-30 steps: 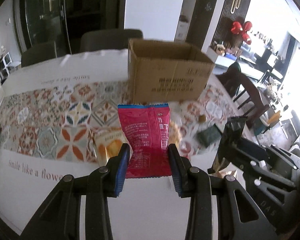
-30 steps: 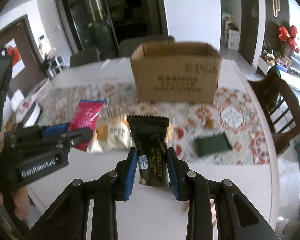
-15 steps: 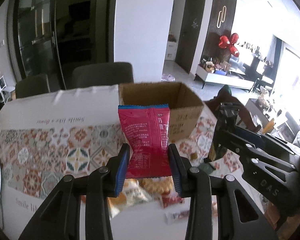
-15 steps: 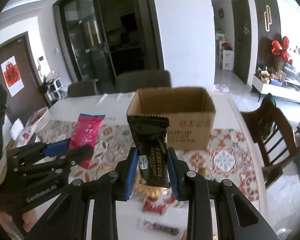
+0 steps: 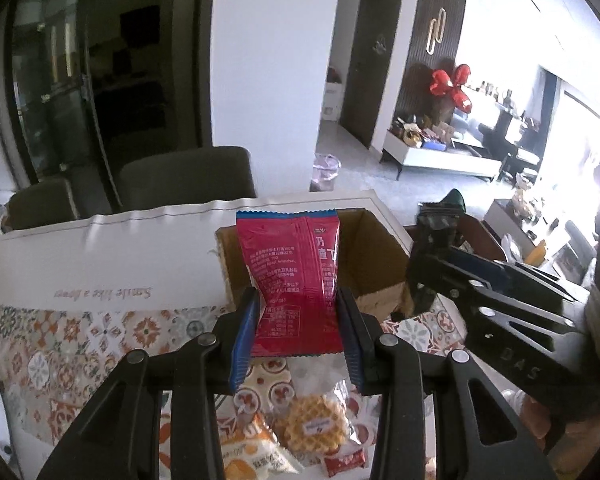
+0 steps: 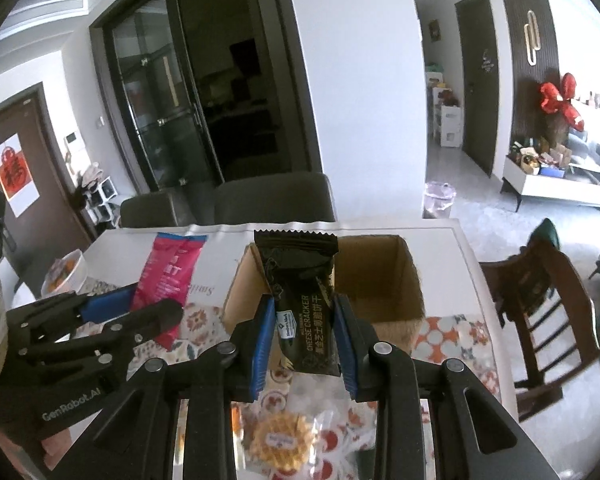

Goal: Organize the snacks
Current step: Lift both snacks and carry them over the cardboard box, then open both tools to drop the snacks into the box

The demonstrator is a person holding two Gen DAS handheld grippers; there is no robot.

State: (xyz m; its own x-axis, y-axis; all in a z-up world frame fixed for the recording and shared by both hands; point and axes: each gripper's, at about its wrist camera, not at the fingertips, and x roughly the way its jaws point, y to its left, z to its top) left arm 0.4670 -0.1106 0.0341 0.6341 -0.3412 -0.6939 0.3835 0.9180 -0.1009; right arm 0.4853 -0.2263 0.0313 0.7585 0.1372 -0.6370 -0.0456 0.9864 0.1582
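My left gripper (image 5: 298, 320) is shut on a red snack packet (image 5: 292, 276) and holds it upright above the table, in front of the open cardboard box (image 5: 380, 252). My right gripper (image 6: 302, 332) is shut on a black cheese cracker packet (image 6: 304, 300), held upright in front of the same box (image 6: 380, 280). The left gripper with the red packet (image 6: 168, 280) shows at the left of the right wrist view. The right gripper (image 5: 424, 280) shows at the right of the left wrist view.
Below the grippers lie a wrapped waffle (image 5: 314, 426), a yellow-orange snack bag (image 5: 252, 456) and a small red packet (image 5: 344, 460) on the patterned tablecloth (image 5: 80, 344). Grey chairs (image 6: 272, 200) stand behind the table; a wooden chair (image 6: 548, 300) at the right.
Both grippers have risen with their packets and moved toward the box. The box's open top now shows, and the loose snacks have dropped below the fingers.
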